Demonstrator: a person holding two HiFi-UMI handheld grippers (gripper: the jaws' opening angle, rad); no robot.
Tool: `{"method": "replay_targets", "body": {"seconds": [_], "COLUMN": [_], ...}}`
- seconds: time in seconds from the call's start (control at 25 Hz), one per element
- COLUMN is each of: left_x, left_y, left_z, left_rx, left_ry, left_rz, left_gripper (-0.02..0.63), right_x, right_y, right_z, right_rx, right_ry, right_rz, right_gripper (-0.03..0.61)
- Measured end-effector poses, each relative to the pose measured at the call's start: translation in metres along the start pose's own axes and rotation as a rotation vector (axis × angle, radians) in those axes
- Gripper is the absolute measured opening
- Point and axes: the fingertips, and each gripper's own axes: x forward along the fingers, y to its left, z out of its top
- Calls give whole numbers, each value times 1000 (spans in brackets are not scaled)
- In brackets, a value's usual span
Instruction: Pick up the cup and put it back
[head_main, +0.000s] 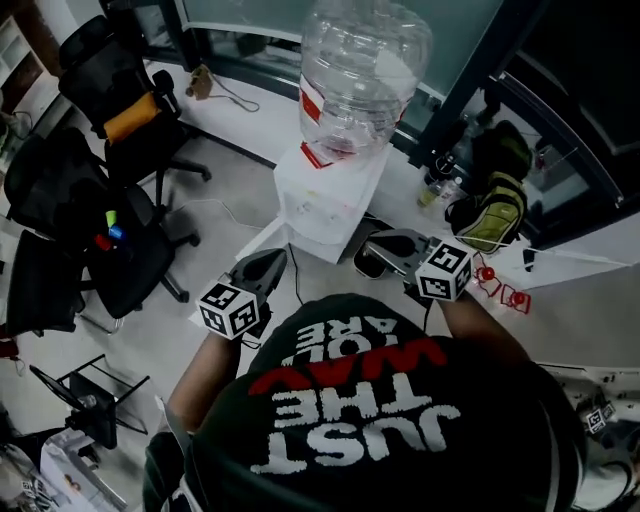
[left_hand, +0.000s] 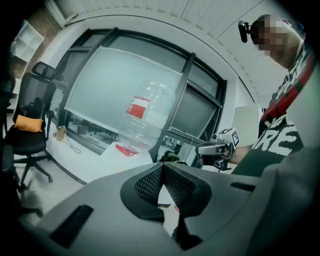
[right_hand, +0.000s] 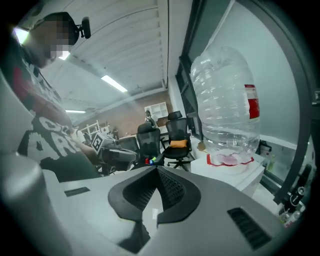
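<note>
I make out no cup in any view. In the head view my left gripper (head_main: 264, 266) and right gripper (head_main: 384, 247) are held side by side in front of the person's chest, pointing at a white water dispenser (head_main: 325, 195) topped by a big clear bottle (head_main: 355, 70). Both grippers' jaws meet at the tips with nothing between them, as seen in the left gripper (left_hand: 162, 166) view and the right gripper (right_hand: 157, 170) view. Each gripper view also shows the other gripper off to the side, the right gripper (left_hand: 214, 149) and the left gripper (right_hand: 116, 154). The bottle (left_hand: 145, 117) (right_hand: 227, 105) stands ahead of both.
Black office chairs (head_main: 110, 200) stand on the floor at the left. A long white ledge (head_main: 240, 110) runs under the windows behind the dispenser. A green and black bag (head_main: 495, 215) lies at the right, with small red items (head_main: 505, 292) near it.
</note>
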Motion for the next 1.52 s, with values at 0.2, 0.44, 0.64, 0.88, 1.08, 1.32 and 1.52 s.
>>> {"method": "replay_targets", "body": {"seconds": [0.2, 0.44, 0.64, 0.88, 1.08, 1.32, 1.52], "left_x": [40, 98, 177, 211, 180, 160, 178], "left_y": [26, 33, 22, 5, 53, 146, 210], "left_z": [6, -4, -34, -67, -135, -256, -345], "left_rx": [-11, -43, -132, -224, -237, -205, -189], "left_ry": [2, -12, -59, -22, 8, 26, -26], "left_rz": [-21, 57, 251, 375, 378, 357, 326], "left_gripper": [8, 8, 8, 8, 8, 8, 8], "right_x": [13, 16, 4, 10, 65, 159, 231], "right_y": [-35, -91, -154, -173, -138, -111, -125], "right_z": [-2, -8, -49, -85, -138, -243, -330], "right_rx": [-15, -84, -153, -138, -97, -77, -114], "right_ry": [40, 73, 108, 141, 127, 133, 127], "right_rz": [14, 112, 299, 490, 509, 501, 448], "right_gripper": [34, 34, 34, 34, 34, 34, 34]}}
